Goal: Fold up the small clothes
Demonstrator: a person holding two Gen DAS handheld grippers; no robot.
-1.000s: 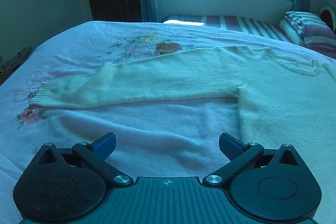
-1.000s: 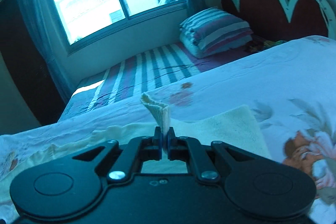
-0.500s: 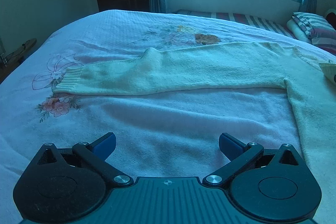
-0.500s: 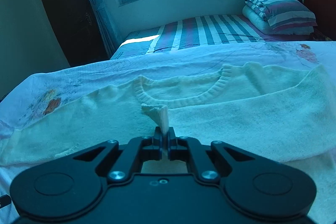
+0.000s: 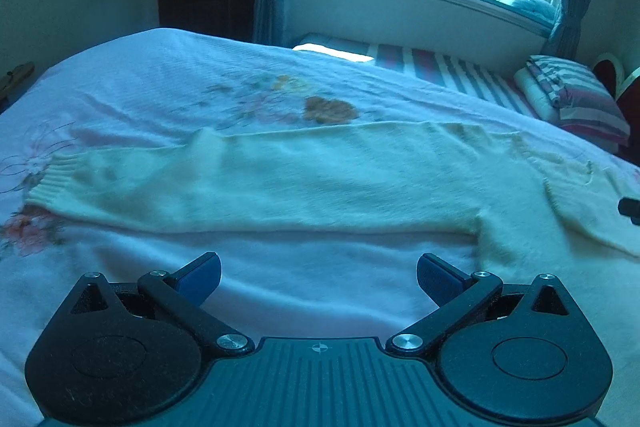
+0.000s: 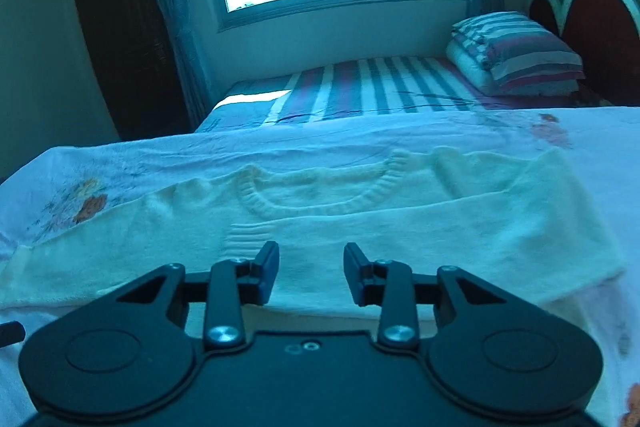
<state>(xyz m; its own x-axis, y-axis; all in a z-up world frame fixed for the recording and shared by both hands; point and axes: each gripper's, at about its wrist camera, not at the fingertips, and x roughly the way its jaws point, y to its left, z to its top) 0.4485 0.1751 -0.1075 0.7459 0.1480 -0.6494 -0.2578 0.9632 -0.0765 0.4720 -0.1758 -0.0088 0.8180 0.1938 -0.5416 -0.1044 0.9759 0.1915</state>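
- One cream knit sweater (image 5: pixel 340 183) is seen spread flat on the floral bedspread (image 5: pixel 160 83), one sleeve (image 6: pixel 460 227) folded across its chest.
- Both grippers, left (image 5: pixel 319 277) and right (image 6: pixel 311 273), are held with jaws apart, empty.

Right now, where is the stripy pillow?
In the right wrist view, the striped pillow sits far right on the striped mattress, beside the dark red headboard, beyond the cream knitted sweater.

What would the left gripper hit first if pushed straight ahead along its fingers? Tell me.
Probably the bedspread just ahead, then the cream sweater's outstretched sleeve lying across its path. The left gripper is open and empty; its height above the bed is unclear.
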